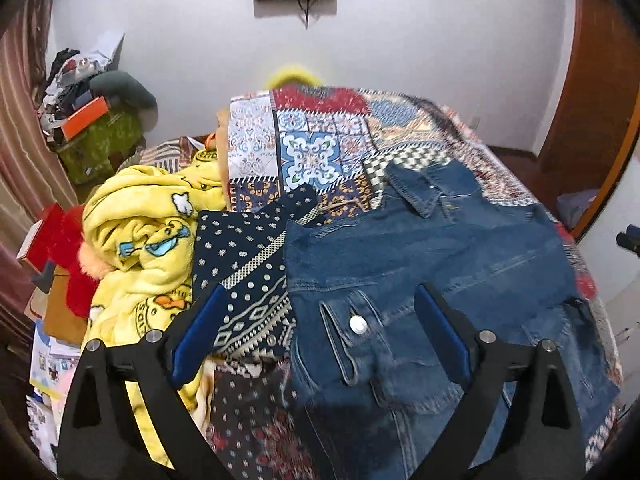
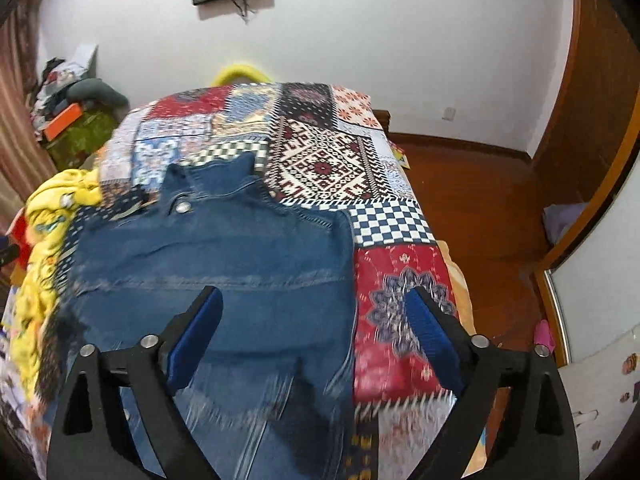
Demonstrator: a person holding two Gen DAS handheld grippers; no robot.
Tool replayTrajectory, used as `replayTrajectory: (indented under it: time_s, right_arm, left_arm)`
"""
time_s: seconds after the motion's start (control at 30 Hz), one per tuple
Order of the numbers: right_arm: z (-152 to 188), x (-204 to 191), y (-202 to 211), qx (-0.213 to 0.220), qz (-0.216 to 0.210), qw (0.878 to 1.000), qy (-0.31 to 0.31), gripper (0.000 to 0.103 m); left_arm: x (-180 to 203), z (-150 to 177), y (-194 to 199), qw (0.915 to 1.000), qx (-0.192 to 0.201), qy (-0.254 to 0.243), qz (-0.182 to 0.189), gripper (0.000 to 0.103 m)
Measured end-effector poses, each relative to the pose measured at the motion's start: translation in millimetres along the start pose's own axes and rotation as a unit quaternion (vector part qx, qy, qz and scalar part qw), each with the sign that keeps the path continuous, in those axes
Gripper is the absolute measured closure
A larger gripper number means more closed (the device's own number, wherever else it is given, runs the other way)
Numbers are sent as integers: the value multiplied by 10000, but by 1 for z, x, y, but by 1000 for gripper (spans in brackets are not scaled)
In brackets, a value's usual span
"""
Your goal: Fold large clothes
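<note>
Left wrist view: the left gripper [image 1: 320,320] and right gripper [image 2: 314,320] are hanging spread wide, empty, over the denim jacket [image 1: 440,264] lying at the bed's [image 2: 320,160] near edge. Risk: a finger is likely catching the dark patterned cloth [image 1: 248,264] beside it.

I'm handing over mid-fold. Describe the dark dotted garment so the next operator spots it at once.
Find the bed with the patchwork cover. On its left side, between the yellow cartoon blanket and the denim jacket, lies the dark dotted garment. It alone is navy with white dots and checked bands.
</note>
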State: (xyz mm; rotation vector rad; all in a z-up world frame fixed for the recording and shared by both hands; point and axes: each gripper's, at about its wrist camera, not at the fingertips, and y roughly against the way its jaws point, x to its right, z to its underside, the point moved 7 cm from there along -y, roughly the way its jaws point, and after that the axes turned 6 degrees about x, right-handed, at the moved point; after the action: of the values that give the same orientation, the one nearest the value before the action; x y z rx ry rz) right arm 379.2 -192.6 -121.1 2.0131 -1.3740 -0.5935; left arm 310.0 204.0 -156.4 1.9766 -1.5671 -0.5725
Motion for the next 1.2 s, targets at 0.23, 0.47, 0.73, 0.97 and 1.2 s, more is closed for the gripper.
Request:
replayTrajectory:
  time_s: [0.23, 0.47, 0.73, 0.97, 1.2]
  right_arm:
    - [50, -9, 30, -25, -100, 9999, 40, 4]
    - [109, -3, 30, -663, -404, 9960, -448, 4]
    - [169, 2, 11, -1449, -944, 9734, -1501, 4]
    - [186, -6, 6, -1469, -1169, 9648, -1842, 7]
    - [180, -15, -7, -1532, -1402, 9628, -1731, 56]
  left_arm:
    - [-3, 50, 31, 9989, -325, 228, 263, 7]
    - [-6, 134, 25, 9873, -1258, 686, 679, 7]
    - [2, 218, 2, 9477, -2144, 1839, 1486, 10]
    - [18, 239, -10, 9259, -2371, 2301, 1832, 27]
    - [27, 234, 0, 9345, -2268, 2022, 1853, 72]
